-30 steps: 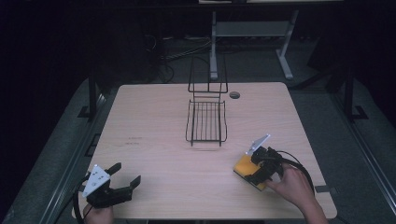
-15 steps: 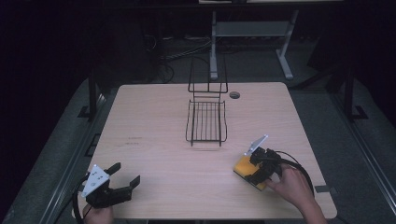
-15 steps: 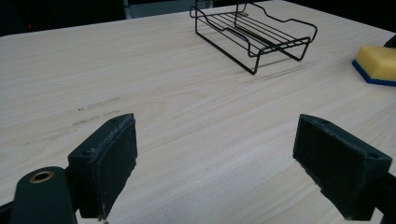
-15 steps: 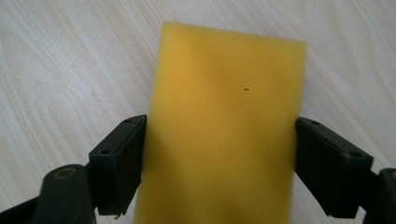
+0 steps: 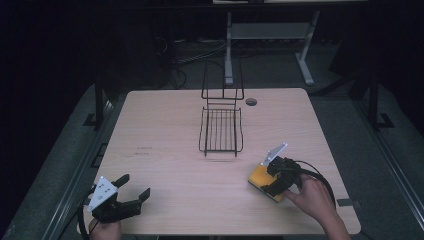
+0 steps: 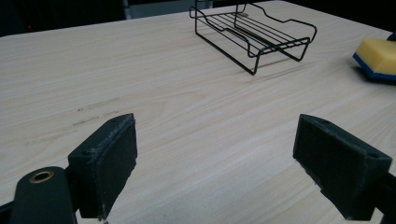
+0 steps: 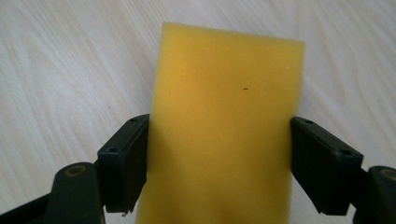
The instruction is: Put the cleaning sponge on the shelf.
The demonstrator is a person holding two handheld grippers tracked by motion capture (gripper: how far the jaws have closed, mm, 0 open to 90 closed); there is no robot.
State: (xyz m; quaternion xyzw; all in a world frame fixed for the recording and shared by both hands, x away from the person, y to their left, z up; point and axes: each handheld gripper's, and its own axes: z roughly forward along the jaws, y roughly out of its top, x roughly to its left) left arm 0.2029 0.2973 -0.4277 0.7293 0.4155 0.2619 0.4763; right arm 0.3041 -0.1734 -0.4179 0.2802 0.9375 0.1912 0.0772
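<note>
Two grippers are working the table: the right gripper (image 5: 274, 181) is sitting down over the sponge (image 5: 261, 176) at the near right, and compared with a second ago it is sitting a touch lower and nearer, barely shifting, so I'm judging the grasp is being settled, not lifted yet. Right gripper view is showing the sponge (image 7: 224, 126) lying flat on the table (image 7: 60, 70), yellow face up, both pads touching its long sides; jaws narrowed onto it, little visible squeeze. Left gripper (image 5: 131, 192) is idling at the near left, not changing, jaws wide with nothing between. Left gripper view is giving what the others aren't: the sponge's blue underside layer (image 6: 373, 74), and the wire rack (image 6: 254, 35) standing well apart toward the far middle, looking empty
</note>
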